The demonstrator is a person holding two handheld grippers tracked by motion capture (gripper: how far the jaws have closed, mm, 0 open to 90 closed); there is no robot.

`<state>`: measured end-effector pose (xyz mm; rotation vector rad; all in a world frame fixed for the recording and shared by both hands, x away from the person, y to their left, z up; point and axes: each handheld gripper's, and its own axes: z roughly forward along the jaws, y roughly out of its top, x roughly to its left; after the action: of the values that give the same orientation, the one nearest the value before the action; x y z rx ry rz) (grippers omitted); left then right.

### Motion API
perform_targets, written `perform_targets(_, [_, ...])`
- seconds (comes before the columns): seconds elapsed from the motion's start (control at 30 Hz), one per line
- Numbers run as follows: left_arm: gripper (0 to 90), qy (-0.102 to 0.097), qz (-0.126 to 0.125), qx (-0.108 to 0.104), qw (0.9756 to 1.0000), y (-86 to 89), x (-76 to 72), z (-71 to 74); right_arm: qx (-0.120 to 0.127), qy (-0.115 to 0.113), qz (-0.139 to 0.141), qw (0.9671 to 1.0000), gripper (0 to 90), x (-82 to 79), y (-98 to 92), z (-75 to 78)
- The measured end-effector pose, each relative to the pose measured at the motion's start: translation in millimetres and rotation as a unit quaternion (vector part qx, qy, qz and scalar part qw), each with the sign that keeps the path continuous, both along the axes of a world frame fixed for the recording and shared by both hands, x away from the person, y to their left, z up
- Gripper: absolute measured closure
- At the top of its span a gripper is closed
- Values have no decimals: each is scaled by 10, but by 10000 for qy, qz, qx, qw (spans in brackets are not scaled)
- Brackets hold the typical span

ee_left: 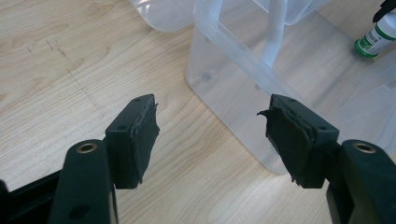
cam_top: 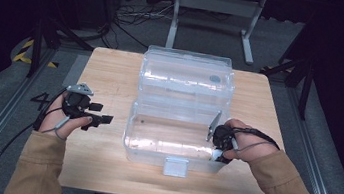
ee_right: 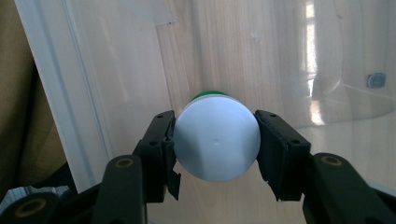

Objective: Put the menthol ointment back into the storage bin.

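Observation:
A clear plastic box (cam_top: 128, 136) stands open in the middle of the wooden table (cam_top: 108, 68), its lid (cam_top: 188, 76) folded back behind it. My right gripper (cam_top: 217, 151) reaches into the box's right front corner, shut on a small white bottle (ee_right: 216, 140) with a green band. From the left gripper view the bottle (ee_left: 376, 35) is seen hanging inside the box (ee_left: 233, 60). The right gripper (ee_right: 216, 122) clamps the bottle's body from both sides, its flat white end facing the camera. My left gripper (cam_top: 103, 113) is just left of the box, open with nothing between its fingers (ee_left: 140, 135).
A grey latch (cam_top: 175, 166) hangs at the box's front wall. Bare wood lies left of the box under the left gripper (ee_left: 212, 109). Behind the table a grey metal frame (cam_top: 217, 4) and cables (cam_top: 135, 14) sit on the floor.

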<state>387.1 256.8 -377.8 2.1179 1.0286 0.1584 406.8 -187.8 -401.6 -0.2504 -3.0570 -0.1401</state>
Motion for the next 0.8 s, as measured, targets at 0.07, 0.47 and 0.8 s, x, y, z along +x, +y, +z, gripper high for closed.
perform_targets(0.07, [344, 17, 23, -12, 10000, -1, -2, -3, -14, 13, -33, 10000, 503, 5, -1, -8])
perform_targets(0.47, [344, 1, 10, -5, 10000, 5, 5, -7, -24, 100, -25, 9999, 502, 41, 1, -44])
perform_targets(0.8, [344, 22, -1, -4, 10000, 5, 0, -6, -47, 203, -110, 9997, 496, 55, -6, -56])
